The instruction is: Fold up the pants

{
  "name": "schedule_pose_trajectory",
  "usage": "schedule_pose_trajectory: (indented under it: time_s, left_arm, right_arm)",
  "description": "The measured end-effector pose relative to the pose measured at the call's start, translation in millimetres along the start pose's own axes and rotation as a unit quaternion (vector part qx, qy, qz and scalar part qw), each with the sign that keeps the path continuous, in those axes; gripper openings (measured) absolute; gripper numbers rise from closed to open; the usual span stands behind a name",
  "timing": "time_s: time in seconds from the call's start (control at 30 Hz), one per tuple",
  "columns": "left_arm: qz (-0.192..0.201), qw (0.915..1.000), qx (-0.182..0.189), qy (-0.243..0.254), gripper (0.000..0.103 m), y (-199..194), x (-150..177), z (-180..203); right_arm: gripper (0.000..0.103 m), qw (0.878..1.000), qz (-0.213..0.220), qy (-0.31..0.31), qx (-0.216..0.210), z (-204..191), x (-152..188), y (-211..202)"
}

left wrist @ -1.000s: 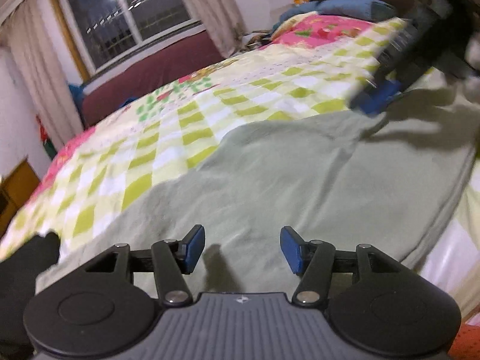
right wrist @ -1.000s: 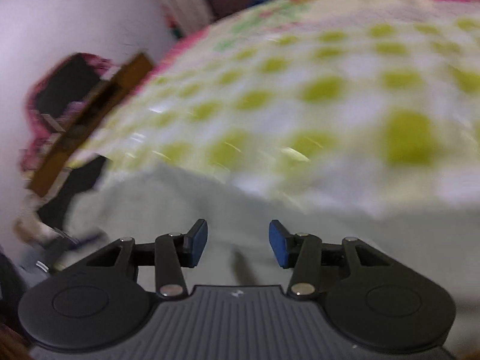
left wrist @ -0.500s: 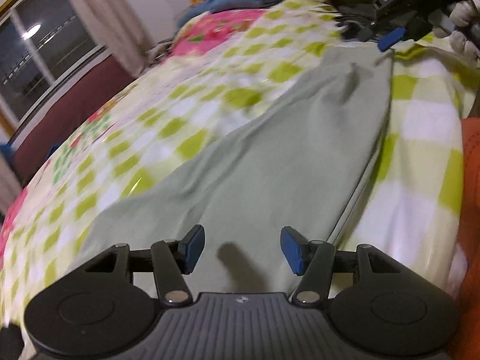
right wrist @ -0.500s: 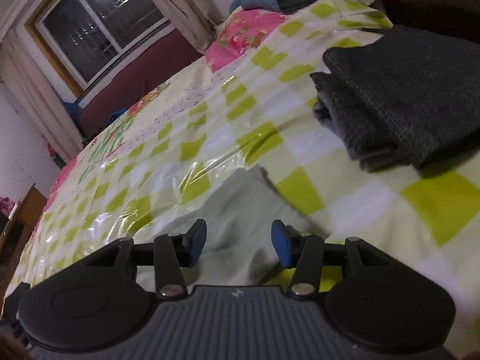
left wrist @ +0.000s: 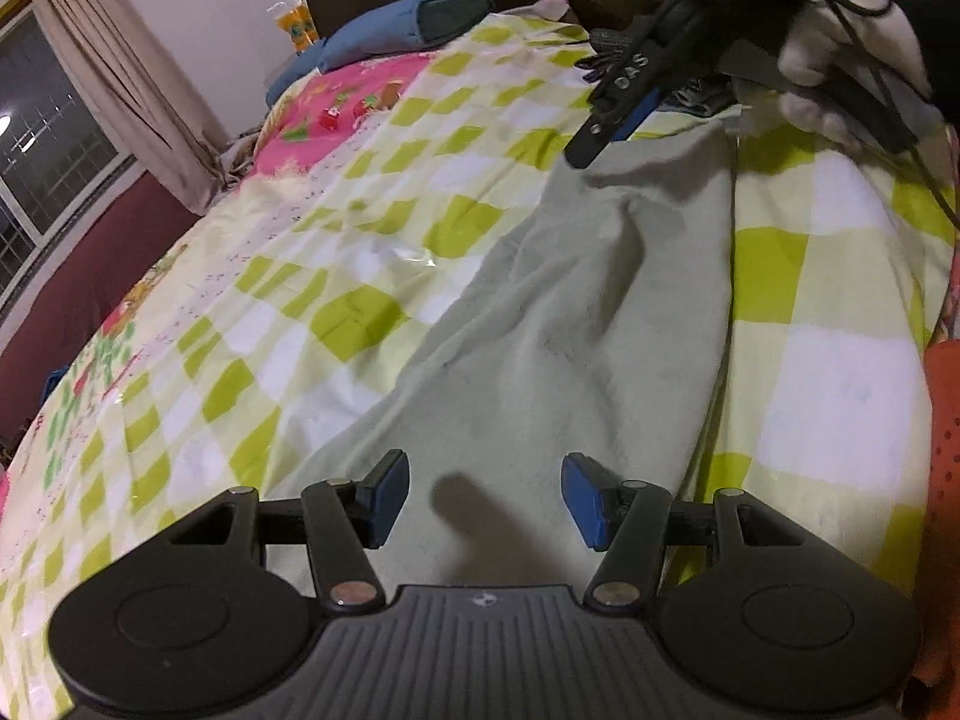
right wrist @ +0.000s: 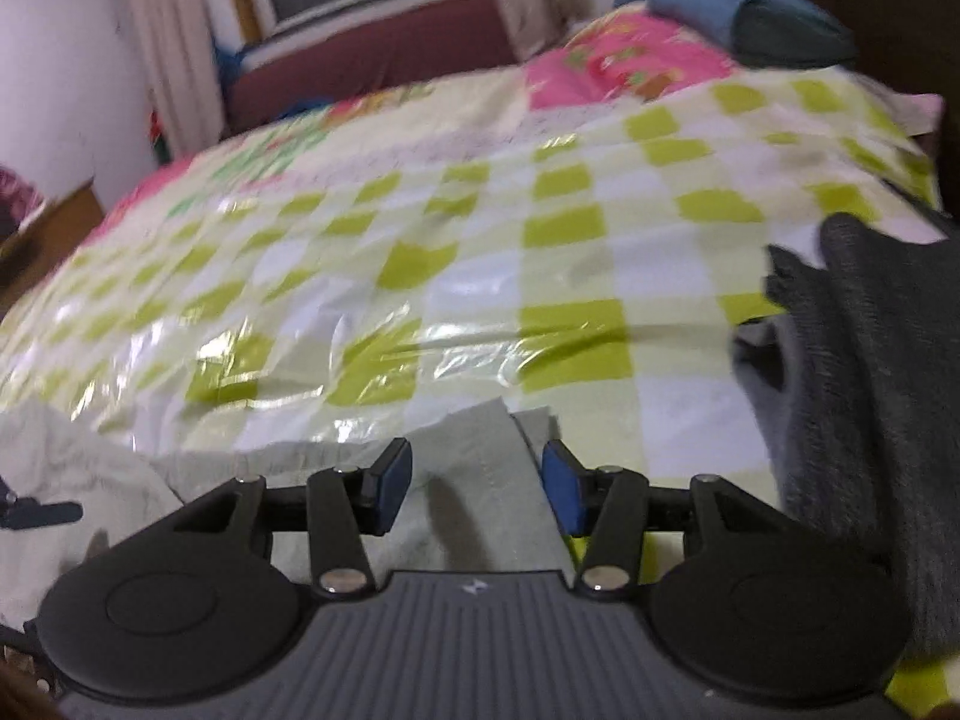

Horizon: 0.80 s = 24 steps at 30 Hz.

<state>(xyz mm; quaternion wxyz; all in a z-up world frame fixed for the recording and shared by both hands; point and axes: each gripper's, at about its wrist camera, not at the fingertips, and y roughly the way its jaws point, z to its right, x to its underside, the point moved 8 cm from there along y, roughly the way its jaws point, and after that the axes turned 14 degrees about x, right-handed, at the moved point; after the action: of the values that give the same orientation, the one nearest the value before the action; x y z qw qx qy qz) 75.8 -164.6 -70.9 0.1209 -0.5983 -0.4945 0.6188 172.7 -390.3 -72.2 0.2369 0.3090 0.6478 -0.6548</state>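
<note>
- Both tongs stand open with nothing pinched: the left tongs (left wrist: 485, 495) sit at the bottom middle of the left wrist view, their blue pads apart over bare cloth, and the right tongs (right wrist: 477, 489) sit at the bottom middle of the right wrist view, their pads either side of a hem but not pressing it.
- Lying on the bed (left wrist: 336, 276), the pale green pants (left wrist: 576, 330) stretch as one long strip from the bottom middle of the left view up toward the upper right, so the long axis runs straight away from the left tongs.
- At the far end of that strip, in the upper right of the left view, the other tongs are seen from outside, held in a white-gloved hand (left wrist: 840, 78) and poised just over the cloth's end.
- In the right view, that end of the pants (right wrist: 480, 450) shows as a narrow stitched tab at the lower middle, directly between and just ahead of the pads.
- A dark grey folded garment (right wrist: 870, 372) lies close by at the right edge of that view, apart from the pants.
- My read is that each hand is stationed at its own end of the strip, the right nearer its hem; the fold would bring one end along the long axis to the other.
</note>
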Motion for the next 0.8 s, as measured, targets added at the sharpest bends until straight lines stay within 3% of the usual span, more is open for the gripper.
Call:
schedule_pose_trajectory:
  time_s: [0.07,0.1,0.2,0.3,0.47,0.63,0.8]
  left_arm:
    - [0.000,1.0000,0.002,-0.004,0.071,3.0,-2.0,0.0]
    - [0.000,1.0000,0.004,-0.007,0.071,3.8,-2.5,-0.6]
    - [0.003,0.9999,0.005,-0.010,0.071,7.4,-5.7,-2.8]
    - [0.008,0.9999,0.004,-0.009,0.073,14.1,-10.2,-4.9]
    - [0.008,1.0000,-0.003,-0.005,0.076,24.9,-17.3,-7.4]
    - [0.001,0.9997,-0.024,0.000,0.079,19.5,-13.4,-12.1]
    - [0.001,0.9966,-0.065,-0.050,0.086,23.9,-10.9,-40.5]
  right_arm:
    - [0.033,1.000,-0.010,-0.024,0.008,-3.7,2.8,4.4]
    - [0.015,0.999,-0.011,-0.038,0.024,-4.0,4.6,4.2]
    - [0.006,0.999,-0.014,-0.009,0.044,11.6,7.1,0.3]
    - [0.006,0.997,-0.015,0.051,0.053,35.0,8.7,-1.3]
    - [0.017,0.991,-0.021,0.130,0.020,48.2,9.6,-3.4]
    - [0.031,0.986,0.007,0.166,0.020,67.2,5.8,-51.1]
    - [0.038,0.970,-0.032,0.238,-0.031,68.0,43.3,-86.4]
